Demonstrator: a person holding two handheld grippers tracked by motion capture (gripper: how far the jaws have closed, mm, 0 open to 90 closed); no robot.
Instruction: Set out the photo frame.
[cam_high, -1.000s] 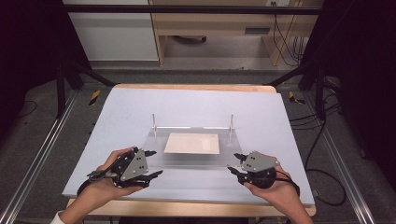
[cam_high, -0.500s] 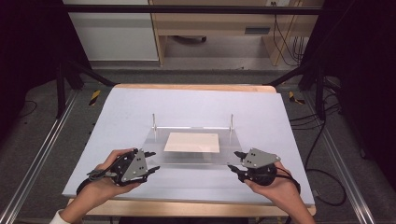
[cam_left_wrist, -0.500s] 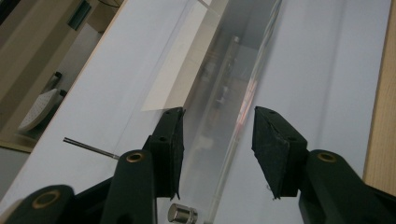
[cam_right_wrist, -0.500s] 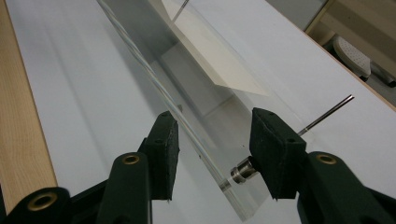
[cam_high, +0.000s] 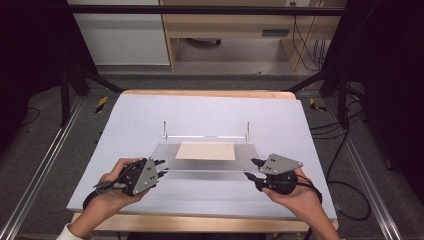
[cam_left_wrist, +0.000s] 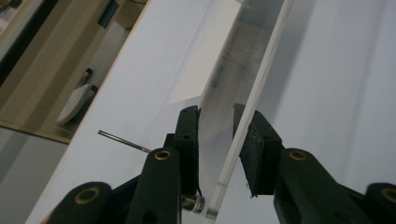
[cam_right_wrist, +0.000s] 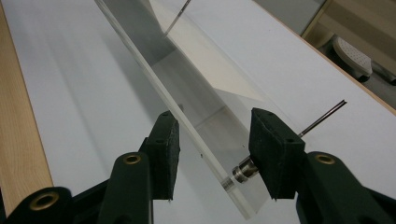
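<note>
A clear acrylic plate (cam_high: 210, 169) lies on the white table top with a cream sheet (cam_high: 205, 150) on it and two thin upright pins (cam_high: 165, 129) (cam_high: 247, 130) at its far corners. My left gripper (cam_high: 161, 167) is at the plate's left end. In the left gripper view its jaws (cam_left_wrist: 217, 126) straddle the plate's edge (cam_left_wrist: 261, 79); they have just been closing, and a slit still shows beside one pad. My right gripper (cam_high: 252, 169) is at the right end. Its jaws (cam_right_wrist: 215, 135) stand open around the plate (cam_right_wrist: 187, 79), with gaps on both sides.
The white table top (cam_high: 210, 112) has a wooden rim (cam_high: 200, 222) along the near edge. Metal rails run along both sides of the table. Cables lie on the floor at the right (cam_high: 350, 150). A small metal stud (cam_right_wrist: 245, 170) sits at the plate's near corner.
The left gripper's jaws have narrowed around the plate's left edge. The right gripper has shifted slightly toward the plate's right end. The plate and sheet have not moved.
</note>
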